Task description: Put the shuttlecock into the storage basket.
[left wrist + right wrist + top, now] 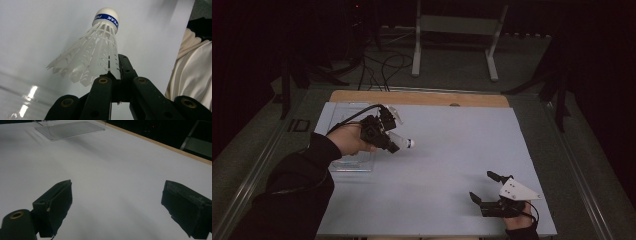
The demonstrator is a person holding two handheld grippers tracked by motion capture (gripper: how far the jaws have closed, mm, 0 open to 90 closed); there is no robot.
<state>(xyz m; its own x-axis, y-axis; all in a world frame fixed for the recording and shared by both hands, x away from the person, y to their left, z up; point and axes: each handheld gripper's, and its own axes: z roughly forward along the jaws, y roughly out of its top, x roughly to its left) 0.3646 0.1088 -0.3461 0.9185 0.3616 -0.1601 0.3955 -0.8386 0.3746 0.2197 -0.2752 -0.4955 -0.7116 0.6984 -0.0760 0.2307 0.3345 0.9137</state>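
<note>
A white plastic shuttlecock with a rounded white cork and a blue printed band (100,45) sits pinched at the edge of its skirt between the fingers of the left gripper (393,145), which are pressed tight on the netted plastic. In the left gripper view the cork end points away from the camera, the skirt flaring toward the black jaws. In the high view the shuttlecock (404,142) is held above the left part of the pale grey-white sheet that covers the bench (452,150), cork end toward the right, just off the right edge of a clear, flat plastic tray (349,162) lying at the left side of the sheet. The person's left hand (352,140), in a dark sleeve, reaches over that tray.

The right gripper (489,187) rests low at the near right of the bench, well apart from the shuttlecock, a grey three-cornered plate (516,190) on top of it. Its fingers (56,203) are spread wide with only bare sheet between them; in the right gripper view the clear tray (70,130) lies far off across the sheet.

A wooden edge of the bench (422,97) shows along the far side, beyond the sheet.
</note>
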